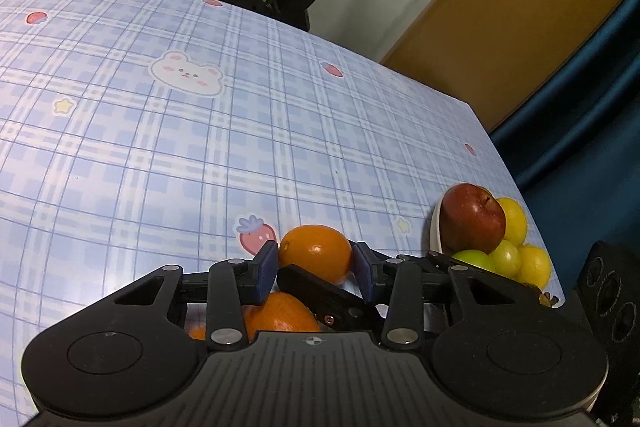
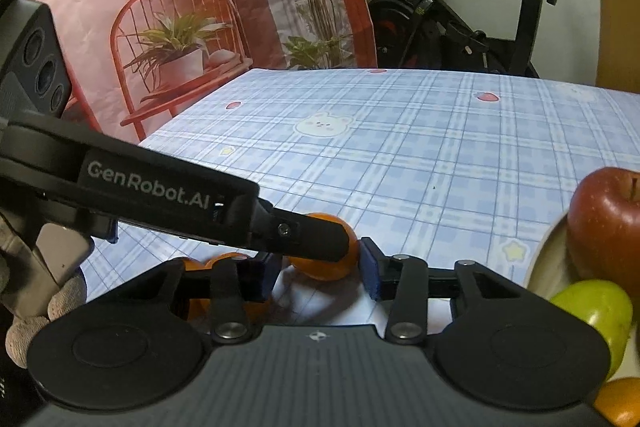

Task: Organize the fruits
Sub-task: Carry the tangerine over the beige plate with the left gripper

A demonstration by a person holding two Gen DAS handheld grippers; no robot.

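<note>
In the left wrist view my left gripper (image 1: 316,267) is shut on an orange (image 1: 316,251), its blue pads pressing both sides. More oranges (image 1: 280,315) lie under the fingers. A white plate (image 1: 435,231) at the right holds a red apple (image 1: 472,219), yellow lemons (image 1: 514,219) and green fruit (image 1: 506,259). In the right wrist view my right gripper (image 2: 320,273) is open and empty; the left gripper's finger (image 2: 312,235) crosses in front with the orange (image 2: 328,267). The red apple (image 2: 604,227) and a green fruit (image 2: 596,311) sit at the right.
The table has a blue checked cloth (image 1: 200,147) with bears and strawberries. Its right edge (image 1: 516,179) runs close to the plate. An exercise bike (image 2: 460,19) and a printed backdrop (image 2: 160,7) stand behind the table. Another orange (image 2: 620,403) shows at the bottom right.
</note>
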